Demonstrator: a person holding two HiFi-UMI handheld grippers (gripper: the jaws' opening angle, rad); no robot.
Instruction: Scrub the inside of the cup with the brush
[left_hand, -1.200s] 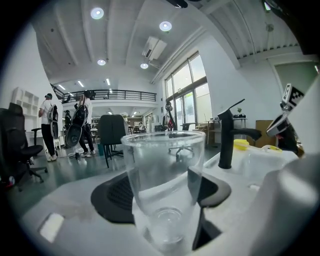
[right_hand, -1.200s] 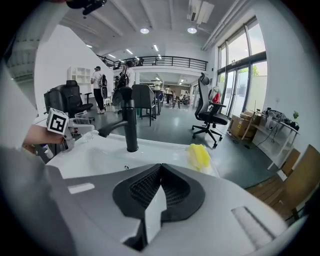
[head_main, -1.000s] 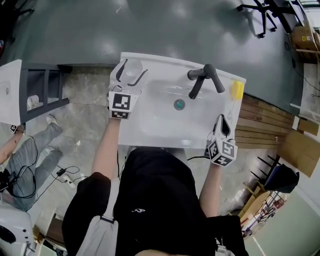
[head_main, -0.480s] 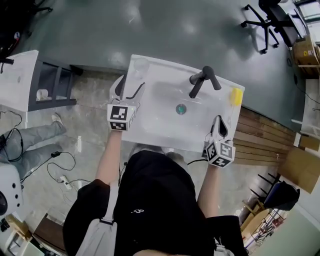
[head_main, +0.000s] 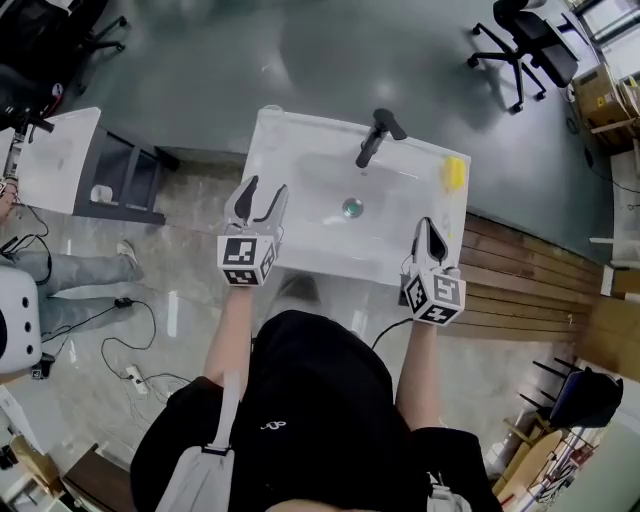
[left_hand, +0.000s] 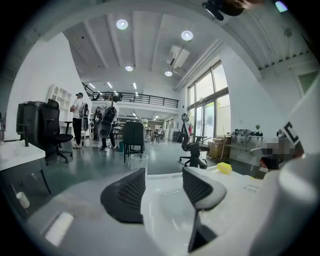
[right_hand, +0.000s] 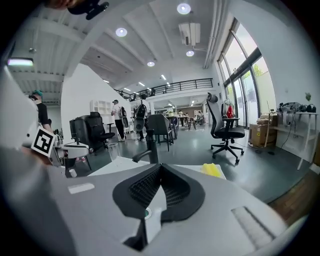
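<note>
Both grippers hang at the near edge of the sink (head_main: 330, 258), low in the head view, and neither reaches in. I judge this a staging pose before any pickup.

The cup (left_hand: 138, 162) stands upright on the sink's upper left corner, straight ahead of the left gripper (head_main: 265, 192) but well apart from it. The yellow thing (head_main: 453, 172) on the sink's right rim is probably the brush. It lies ahead of the right gripper (head_main: 428, 228), untouched.

Left jaws: moderately apart and closing, nothing between them. Right jaws: pressed together, holding nothing.
</note>
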